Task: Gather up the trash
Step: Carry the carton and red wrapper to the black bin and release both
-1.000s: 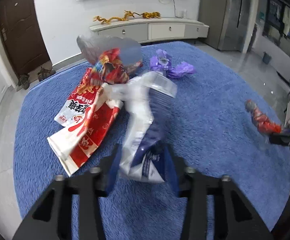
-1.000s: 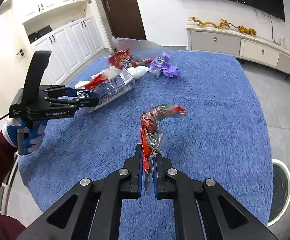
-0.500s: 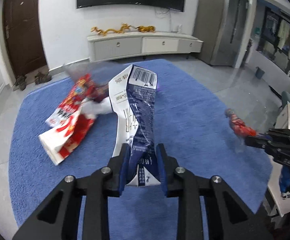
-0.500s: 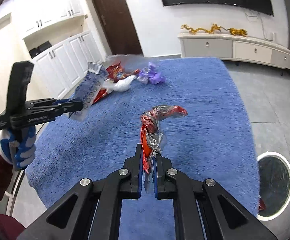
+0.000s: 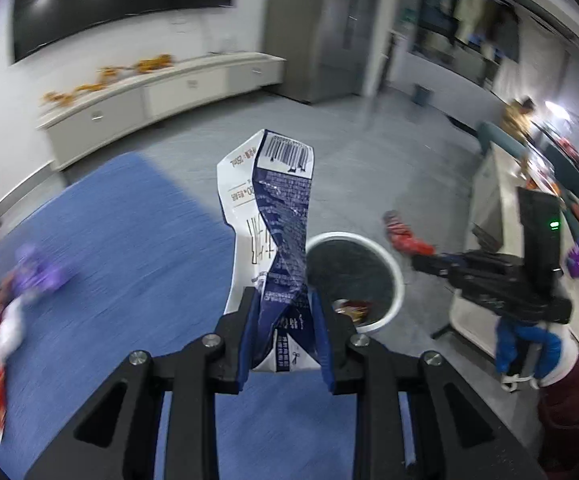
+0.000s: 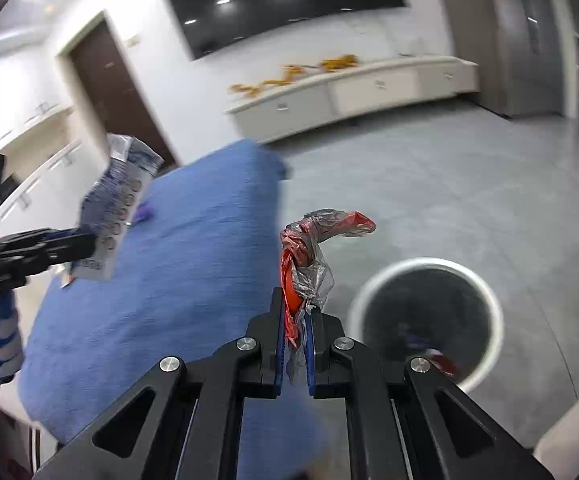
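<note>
Left hand-held gripper (image 5: 285,336) pinches the near end of a limp, crumpled blue-and-white foil packet (image 5: 273,216) above the round white-rimmed bin (image 5: 393,264), while the right gripper (image 6: 295,344) clamps a flimsy red-and-clear plastic wrapper (image 6: 309,248); motion blur obscures the bin's contents.

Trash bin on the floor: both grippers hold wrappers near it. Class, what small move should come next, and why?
Probably carry both grippers on until they hang over the trash bin, then open. The left gripper is shut on the blue and white packet and the right gripper on the red wrapper, but both wrappers look short of the opening, and more litter lies on the blue rug.
</note>
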